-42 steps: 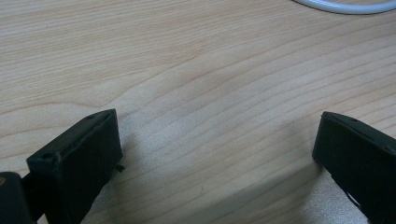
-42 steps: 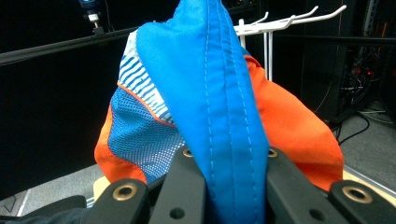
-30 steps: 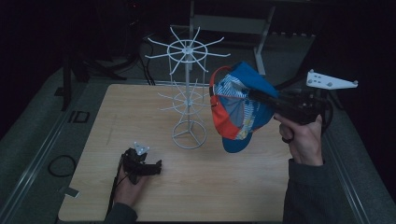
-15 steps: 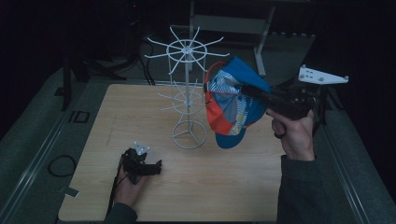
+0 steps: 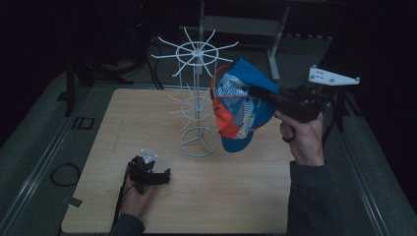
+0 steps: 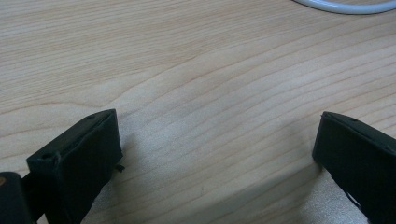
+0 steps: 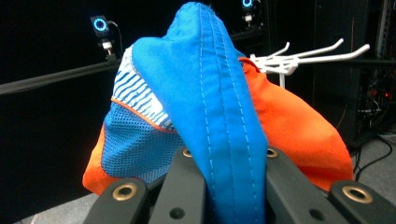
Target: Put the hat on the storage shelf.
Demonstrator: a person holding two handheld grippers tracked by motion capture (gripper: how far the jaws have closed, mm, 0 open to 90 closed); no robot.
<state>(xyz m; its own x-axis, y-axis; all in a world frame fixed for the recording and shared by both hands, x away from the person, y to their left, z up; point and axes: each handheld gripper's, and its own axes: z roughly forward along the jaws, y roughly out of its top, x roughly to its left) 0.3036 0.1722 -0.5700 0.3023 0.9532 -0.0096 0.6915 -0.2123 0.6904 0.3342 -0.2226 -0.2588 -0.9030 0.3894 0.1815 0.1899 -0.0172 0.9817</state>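
A blue, orange and striped cap point(image 5: 241, 105) hangs in the air just right of the white wire rack point(image 5: 196, 93), close to its upper hooks. My right gripper point(image 5: 258, 92) is shut on the cap's blue brim. In the right gripper view the brim point(image 7: 224, 121) is pinched between the two black jaws, with white hooks point(image 7: 308, 53) behind the cap at the upper right. My left gripper point(image 5: 167, 174) rests on the wooden table point(image 5: 246, 196) at the front left. Its jaws stand wide apart in the left gripper view, with bare wood between its fingertips point(image 6: 79, 158).
The rack's round wire base point(image 5: 199, 142) stands on the middle of the table; its rim point(image 6: 345, 5) shows at the top of the left gripper view. A cable loop point(image 5: 61, 174) lies on the floor to the left. A metal frame point(image 5: 246, 24) stands behind the table.
My right hand has carried the cap a little to the left, nearer the rack's upper hooks. The left gripper has stayed where it was on the table.
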